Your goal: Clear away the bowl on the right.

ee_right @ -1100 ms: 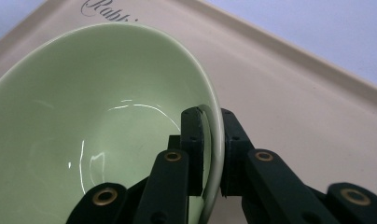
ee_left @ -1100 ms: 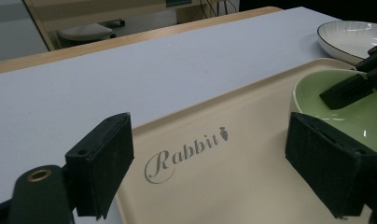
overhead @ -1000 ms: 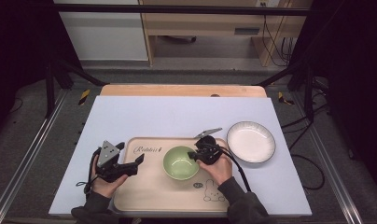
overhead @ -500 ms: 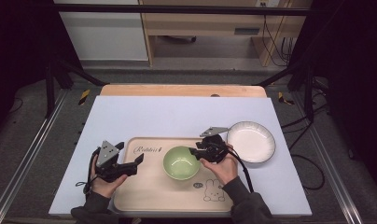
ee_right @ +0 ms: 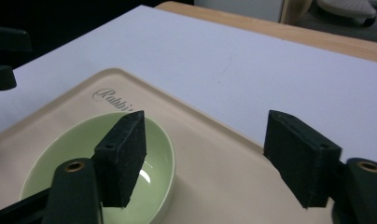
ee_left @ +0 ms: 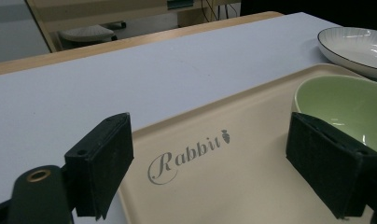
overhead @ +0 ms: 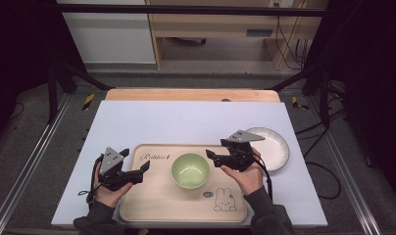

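Bowl (overhead: 190, 170) set on tray (overhead: 152, 196), just off right gripper (ee_right: 203, 158), jaws just opened, nothing between. Left gripper (ee_left: 224, 172) spread, empty. Plate (overhead: 272, 147) probably next.
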`<state>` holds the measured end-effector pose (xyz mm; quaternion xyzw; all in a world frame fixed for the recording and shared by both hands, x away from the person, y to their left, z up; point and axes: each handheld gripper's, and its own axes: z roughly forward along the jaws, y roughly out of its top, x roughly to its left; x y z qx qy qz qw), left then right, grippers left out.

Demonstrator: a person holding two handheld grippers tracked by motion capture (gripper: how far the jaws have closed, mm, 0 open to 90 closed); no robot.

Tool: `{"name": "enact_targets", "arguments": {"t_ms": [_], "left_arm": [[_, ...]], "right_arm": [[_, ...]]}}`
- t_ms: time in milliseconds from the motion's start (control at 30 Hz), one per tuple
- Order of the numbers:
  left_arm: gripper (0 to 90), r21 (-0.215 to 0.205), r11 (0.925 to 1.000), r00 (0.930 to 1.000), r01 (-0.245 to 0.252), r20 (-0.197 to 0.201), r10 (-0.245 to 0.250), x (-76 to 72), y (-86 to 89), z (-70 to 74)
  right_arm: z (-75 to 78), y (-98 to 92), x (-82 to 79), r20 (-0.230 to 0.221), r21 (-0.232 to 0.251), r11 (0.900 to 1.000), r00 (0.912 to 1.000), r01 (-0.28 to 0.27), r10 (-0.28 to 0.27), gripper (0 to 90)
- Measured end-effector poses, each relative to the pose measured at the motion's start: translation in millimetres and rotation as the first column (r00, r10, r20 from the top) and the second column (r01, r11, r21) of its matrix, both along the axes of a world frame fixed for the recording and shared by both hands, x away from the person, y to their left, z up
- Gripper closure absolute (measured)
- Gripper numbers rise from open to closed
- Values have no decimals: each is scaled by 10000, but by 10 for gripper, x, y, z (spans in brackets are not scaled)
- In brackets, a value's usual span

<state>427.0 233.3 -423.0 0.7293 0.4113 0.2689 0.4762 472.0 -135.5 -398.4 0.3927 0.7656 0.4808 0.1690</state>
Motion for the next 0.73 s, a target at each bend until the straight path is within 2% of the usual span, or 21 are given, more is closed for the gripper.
{"name": "enact_targets", "arguments": {"t_ms": [67,100,200,300,333,733], "left_arm": [[144,-4,10000,10000,-3,-4,3,1,1,0],[142,-20,10000,10000,-10,-17,10,1,5,1],[140,-32,10000,10000,-12,-28,12,3,12,0],[139,-52,10000,10000,-26,-53,26,7,18,-1],[138,-79,10000,10000,-59,-62,58,11,28,-4],[135,-218,9992,9994,-326,-141,323,39,107,-23]], "right_arm": [[12,-31,-15,103,48,10000,9999,58,-59,274],[33,-96,-49,381,172,9997,9991,151,-158,243],[43,-171,-84,651,300,9991,9974,284,-303,209],[34,-226,-106,765,278,9989,9963,365,-385,194],[12,-286,-125,929,211,9989,9947,416,-434,181],[-118,-526,-212,959,58,9970,9924,772,-774,162]]}}
